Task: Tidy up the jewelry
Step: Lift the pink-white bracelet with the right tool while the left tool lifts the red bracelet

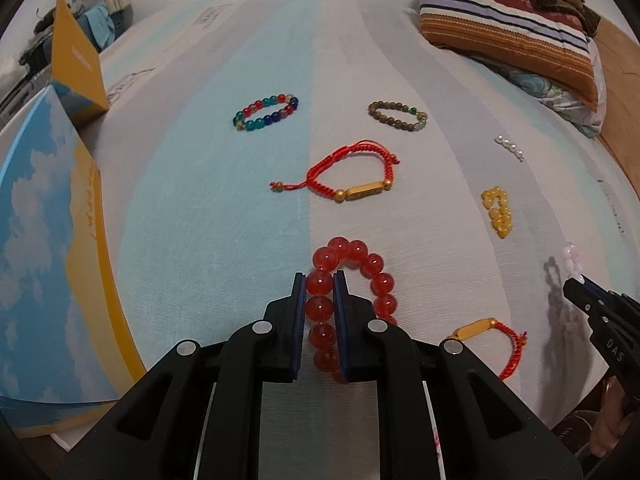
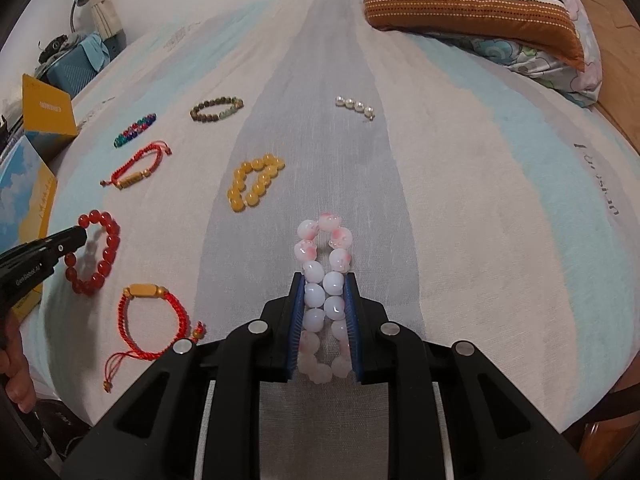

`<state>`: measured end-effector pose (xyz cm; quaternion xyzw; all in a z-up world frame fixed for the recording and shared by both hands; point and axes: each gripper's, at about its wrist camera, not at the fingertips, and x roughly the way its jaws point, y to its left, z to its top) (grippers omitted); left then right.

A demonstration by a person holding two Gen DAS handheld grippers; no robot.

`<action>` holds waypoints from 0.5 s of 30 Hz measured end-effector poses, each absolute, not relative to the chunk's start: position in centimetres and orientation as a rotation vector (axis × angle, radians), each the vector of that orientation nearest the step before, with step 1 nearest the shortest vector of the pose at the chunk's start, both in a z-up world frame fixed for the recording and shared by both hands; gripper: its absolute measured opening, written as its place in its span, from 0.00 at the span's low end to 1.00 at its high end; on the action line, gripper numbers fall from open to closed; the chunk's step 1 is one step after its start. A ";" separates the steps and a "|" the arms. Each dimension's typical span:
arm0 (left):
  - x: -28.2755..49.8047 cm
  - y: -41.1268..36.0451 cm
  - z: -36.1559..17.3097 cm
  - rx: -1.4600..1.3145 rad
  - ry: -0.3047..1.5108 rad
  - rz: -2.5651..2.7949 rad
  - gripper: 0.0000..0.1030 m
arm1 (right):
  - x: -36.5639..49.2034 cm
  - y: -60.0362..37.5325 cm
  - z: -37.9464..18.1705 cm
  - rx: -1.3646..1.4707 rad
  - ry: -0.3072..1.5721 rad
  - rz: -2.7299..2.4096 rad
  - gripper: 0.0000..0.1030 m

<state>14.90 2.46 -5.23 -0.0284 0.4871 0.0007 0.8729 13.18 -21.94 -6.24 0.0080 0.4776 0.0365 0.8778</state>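
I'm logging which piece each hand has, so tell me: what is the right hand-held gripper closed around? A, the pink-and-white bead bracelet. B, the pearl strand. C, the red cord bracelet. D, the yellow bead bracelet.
A: in the right wrist view the right hand-held gripper has its fingers pressed against both sides of the pink-and-white bracelet, squeezing the loop narrow.

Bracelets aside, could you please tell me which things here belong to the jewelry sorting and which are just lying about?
Belongs to the job:
red bead bracelet in left hand-held gripper
pink-white bracelet in right hand-held gripper
yellow bracelet
pearl strand
open box

Just lying about:
striped pillow
floral cloth
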 end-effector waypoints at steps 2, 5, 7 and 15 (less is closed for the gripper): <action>14.9 2.2 -4.8 -0.060 1.014 -0.006 0.12 | 13.1 -21.9 -5.8 0.021 0.989 0.077 0.18; 14.7 2.0 -3.9 -0.067 1.003 -0.030 0.12 | 13.0 -21.9 -5.0 0.024 0.974 0.076 0.18; 14.5 1.9 -3.3 -0.069 0.997 -0.036 0.12 | 13.0 -21.8 -4.4 0.028 0.959 0.078 0.18; 13.7 1.7 -0.5 -0.060 0.966 -0.047 0.12 | 13.0 -20.7 -2.6 0.004 0.933 0.077 0.18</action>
